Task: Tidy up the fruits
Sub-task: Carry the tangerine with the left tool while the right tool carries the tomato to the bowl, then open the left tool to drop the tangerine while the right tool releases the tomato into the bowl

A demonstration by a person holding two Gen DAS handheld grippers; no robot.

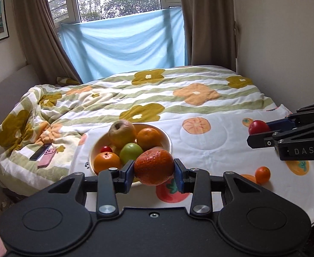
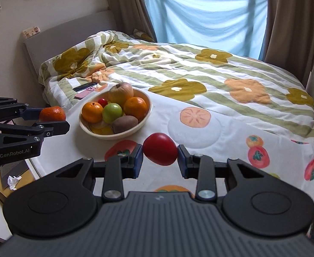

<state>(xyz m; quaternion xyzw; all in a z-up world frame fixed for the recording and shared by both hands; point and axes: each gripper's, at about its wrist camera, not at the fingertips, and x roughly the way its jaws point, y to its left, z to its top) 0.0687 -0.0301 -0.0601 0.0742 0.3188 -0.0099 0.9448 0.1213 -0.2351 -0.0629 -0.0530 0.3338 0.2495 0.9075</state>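
My left gripper point(image 1: 154, 170) is shut on a dark orange mandarin point(image 1: 153, 166), held just in front of the cream fruit bowl point(image 1: 167, 138); it also shows in the right wrist view point(image 2: 52, 114). My right gripper point(image 2: 160, 153) is shut on a red tomato-like fruit point(image 2: 160, 148), held above the white cloth to the right of the bowl point(image 2: 145, 115); it also shows in the left wrist view point(image 1: 258, 126). The bowl holds an apple point(image 1: 122, 133), oranges, a green apple point(image 1: 131, 152), a kiwi point(image 2: 124, 123) and a small red fruit. A small orange point(image 1: 262, 174) lies on the cloth.
The bowl stands on a white fruit-print cloth point(image 1: 210, 145) over a bed with a flowered duvet point(image 1: 157, 90). Two phones point(image 1: 43, 154) lie on the duvet left of the bowl. Curtains and a blue sheet point(image 1: 124, 47) hang at the window behind.
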